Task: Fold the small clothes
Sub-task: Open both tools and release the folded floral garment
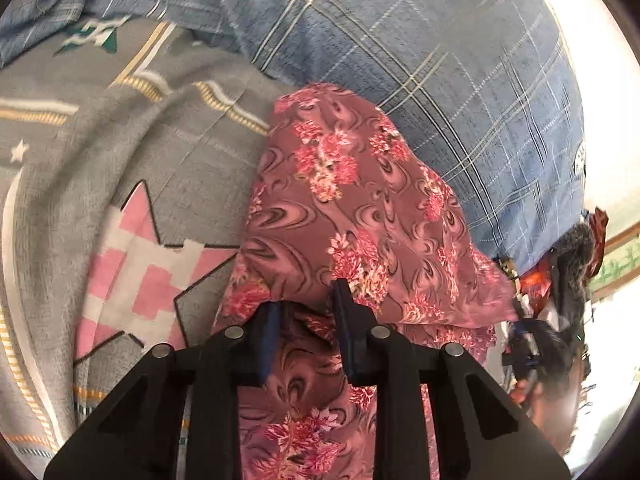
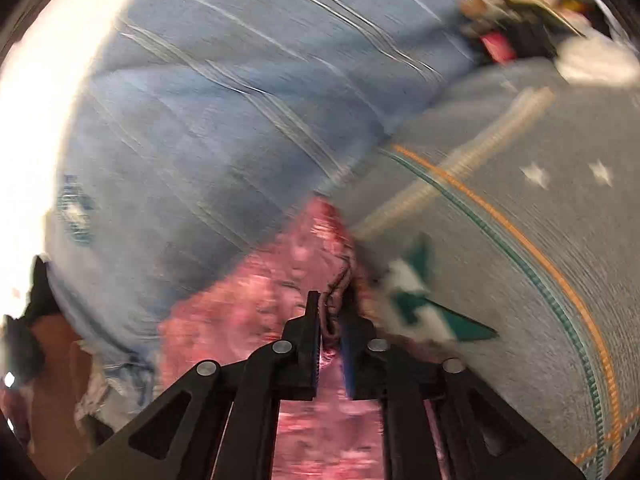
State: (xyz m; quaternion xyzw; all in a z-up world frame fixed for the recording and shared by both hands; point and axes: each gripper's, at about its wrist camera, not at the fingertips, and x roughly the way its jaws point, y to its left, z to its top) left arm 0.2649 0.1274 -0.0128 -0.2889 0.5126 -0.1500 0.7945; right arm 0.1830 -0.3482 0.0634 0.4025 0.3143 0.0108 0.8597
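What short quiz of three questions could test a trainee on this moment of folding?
1. True or false: the left tongs have pink flowered cloth between the fingers.
2. The flowered cloth lies over which two fabrics? A) grey blanket and blue checked sheet; B) a white towel and a green mat.
3. Fill in: the right tongs are nearly ____ on a bunched edge of the cloth.

Key: 1 true; 2 A; 3 shut.
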